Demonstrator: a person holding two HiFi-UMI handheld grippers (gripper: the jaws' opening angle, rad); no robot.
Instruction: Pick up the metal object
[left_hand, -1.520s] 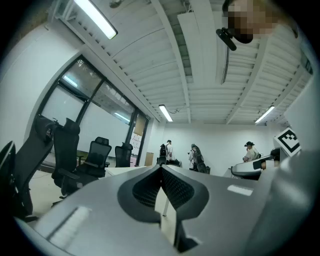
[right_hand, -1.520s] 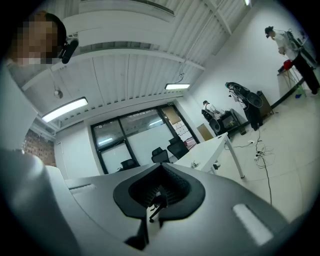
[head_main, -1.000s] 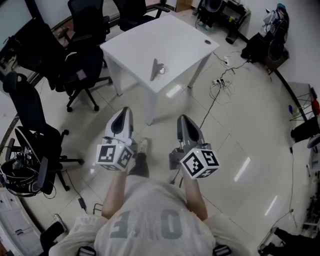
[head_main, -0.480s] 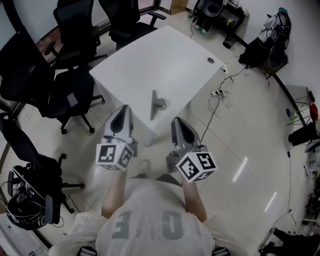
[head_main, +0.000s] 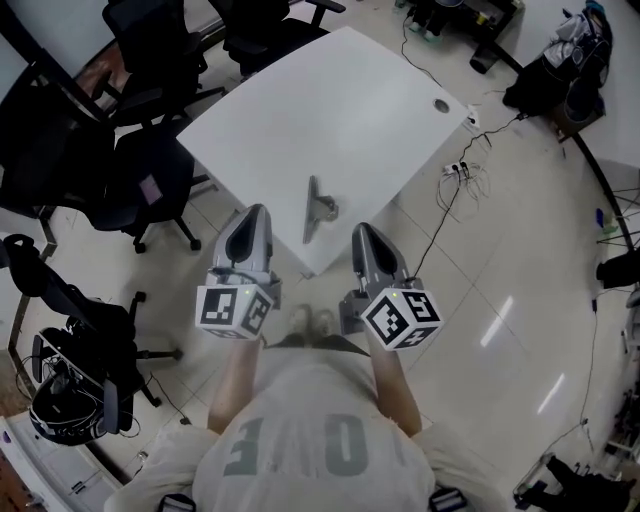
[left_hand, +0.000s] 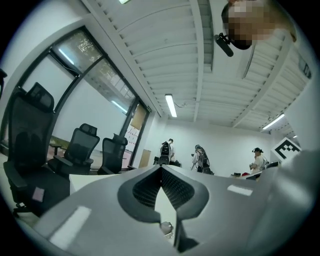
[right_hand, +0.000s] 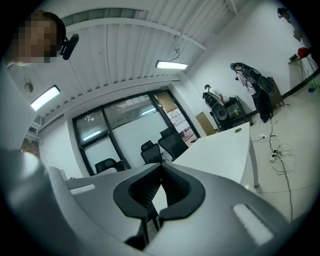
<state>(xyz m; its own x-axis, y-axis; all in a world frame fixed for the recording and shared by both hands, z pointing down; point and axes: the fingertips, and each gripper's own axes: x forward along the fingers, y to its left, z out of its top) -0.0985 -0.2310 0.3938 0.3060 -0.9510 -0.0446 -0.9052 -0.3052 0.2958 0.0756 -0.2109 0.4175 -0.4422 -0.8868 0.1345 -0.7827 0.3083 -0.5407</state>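
The jaws of the left gripper (left_hand: 161, 170) were seen closed tip to tip, with nothing gripped between them. The jaws of the right gripper (right_hand: 161, 167) were likewise shut and empty. In the head view both grippers were held about level and side by side, near the person and just short of the near corner of the white square worktop (head_main: 330, 100).

The slim grey metal object (head_main: 314, 205), a narrow bar with a small rounded fitting on its right side, was found lying flat on the worktop close to that near corner. It lay a little beyond the two grippers and roughly between their lines, and was touched by neither. What was taken to be a shiny part of it could be glimpsed low in the left gripper view, through the gap beneath the closed tips. Black office chairs (head_main: 150, 180) were ranged at the far left of the worktop, on the pale tiled floor (head_main: 480, 300).

The task was judged to be at its very start, with only the approach under way. One pair of jaws had not yet been opened, brought over the object and closed on it, and the lift remained to be done.
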